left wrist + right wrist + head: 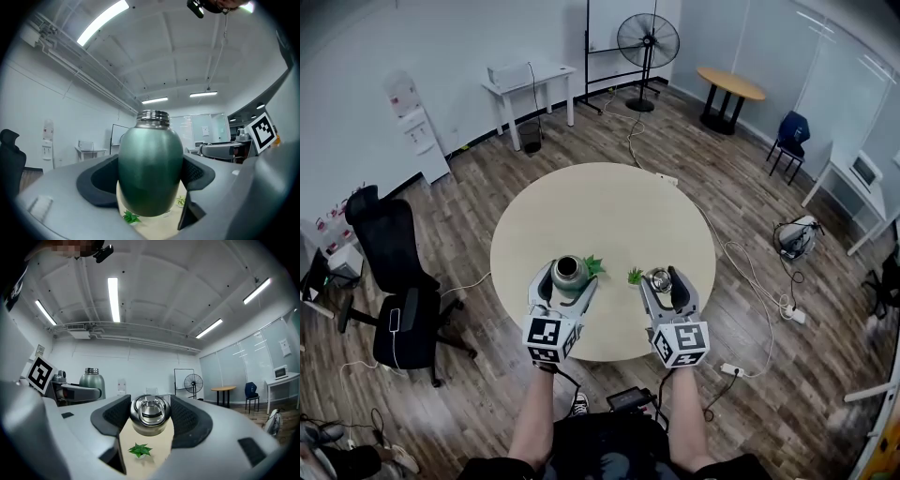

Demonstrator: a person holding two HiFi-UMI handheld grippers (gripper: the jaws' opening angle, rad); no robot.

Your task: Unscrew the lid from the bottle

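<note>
A dark green metal bottle (569,274) with a bare steel threaded neck stands upright between the jaws of my left gripper (570,278), which is shut on its body. In the left gripper view the bottle (150,173) fills the gap between the pads, and its mouth is uncovered. My right gripper (661,282) is shut on the round steel lid (659,278), apart from the bottle and to its right. The lid (149,414) shows its ring handle in the right gripper view, with the bottle (91,378) at the left. Both grippers hover over the round table (609,211).
Two small green plants (593,265) (635,276) sit on the table just beyond the grippers. A black office chair (394,272) stands to the left. Cables and a power strip (733,369) lie on the floor at the right. A fan (647,42) stands far behind.
</note>
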